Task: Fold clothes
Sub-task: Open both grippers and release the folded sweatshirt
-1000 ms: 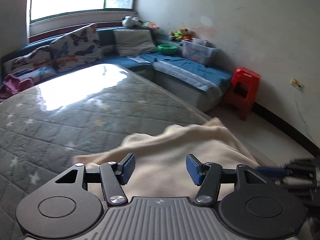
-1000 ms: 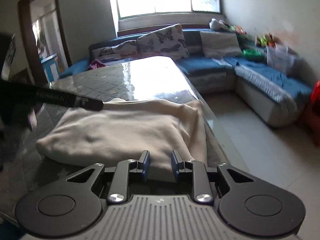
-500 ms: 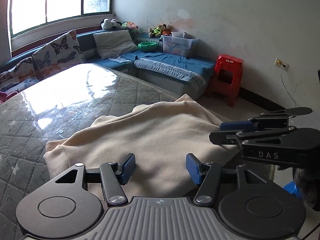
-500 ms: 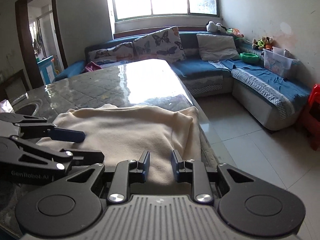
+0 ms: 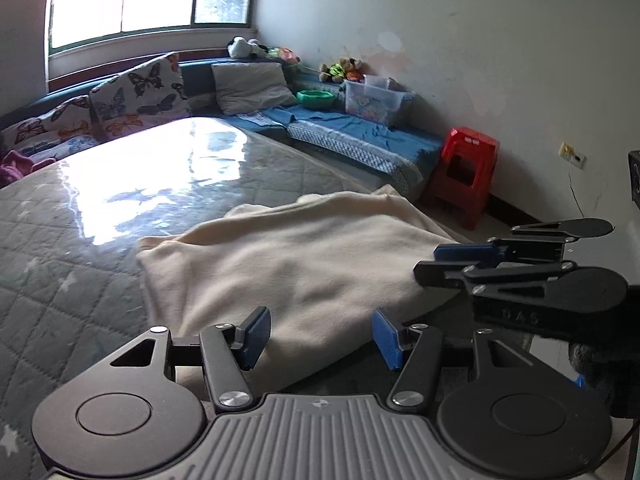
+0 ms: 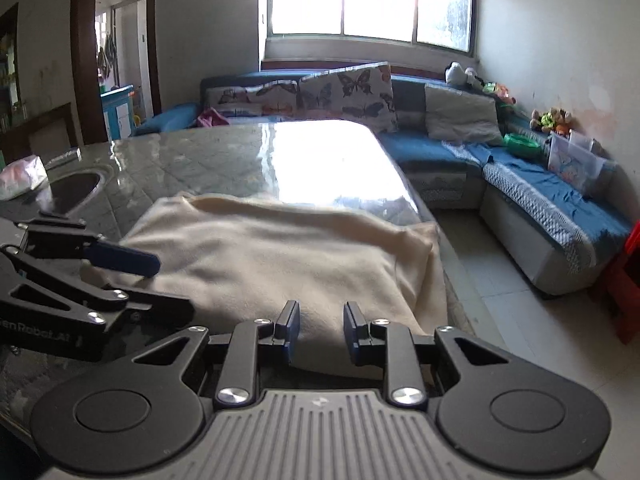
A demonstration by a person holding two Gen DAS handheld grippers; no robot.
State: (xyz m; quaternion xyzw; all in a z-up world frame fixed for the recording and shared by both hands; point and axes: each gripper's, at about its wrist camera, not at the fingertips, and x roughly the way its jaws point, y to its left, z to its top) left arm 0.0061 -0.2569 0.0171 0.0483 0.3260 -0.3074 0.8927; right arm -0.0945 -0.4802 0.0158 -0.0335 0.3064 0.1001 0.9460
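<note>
The cream fleece garment point(image 6: 272, 264) has its near edge hidden behind the right gripper point(image 6: 318, 330). The red plastic stool point(image 6: 628, 280) is cut off by the right wrist view's edge. The contents of the clear plastic storage box point(image 5: 376, 98) are too small to tell, possibly toys.

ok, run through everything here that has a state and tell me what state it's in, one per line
left claw: open, empty, at the garment's near edge
right claw: open but narrower, empty
cream garment: lying folded and rumpled on the table
table: covered by a glossy sheet
red stool: upright on the floor

Matte black left tool point(image 5: 320, 338) and right tool point(image 6: 320, 330), blue pads, silver screws, ribbed grey housings
</note>
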